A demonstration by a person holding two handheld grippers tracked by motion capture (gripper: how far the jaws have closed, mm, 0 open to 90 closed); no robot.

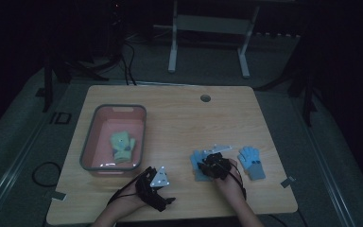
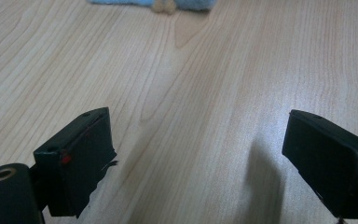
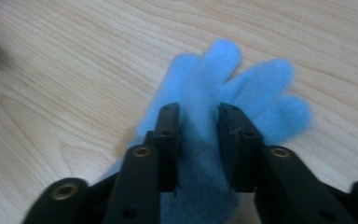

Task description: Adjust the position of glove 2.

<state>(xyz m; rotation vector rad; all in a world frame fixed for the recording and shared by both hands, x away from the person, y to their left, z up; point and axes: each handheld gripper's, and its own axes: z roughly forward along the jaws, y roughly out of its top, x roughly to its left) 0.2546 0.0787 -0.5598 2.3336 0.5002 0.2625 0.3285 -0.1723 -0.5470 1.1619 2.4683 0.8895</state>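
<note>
A light blue fleece glove (image 3: 223, 93) lies on the wooden table, and my right gripper (image 3: 198, 116) is shut on its palm, fabric pinched between the two black jaws. From above that glove (image 1: 197, 161) pokes out left of the right gripper (image 1: 213, 164). A second blue glove (image 1: 251, 161) lies flat just to its right. My left gripper (image 1: 156, 182) hovers near the table's front edge, open, with bare wood between its jaws (image 2: 196, 154). A yellow-green glove (image 1: 122, 144) rests inside the pink bin (image 1: 90, 137).
The pink bin with a grey rim stands at the table's left. A small round hole (image 1: 205, 98) sits near the far edge. Tape marks (image 1: 287, 182) lie at the front corners. A white frame stand (image 1: 208, 28) is on the floor beyond the table.
</note>
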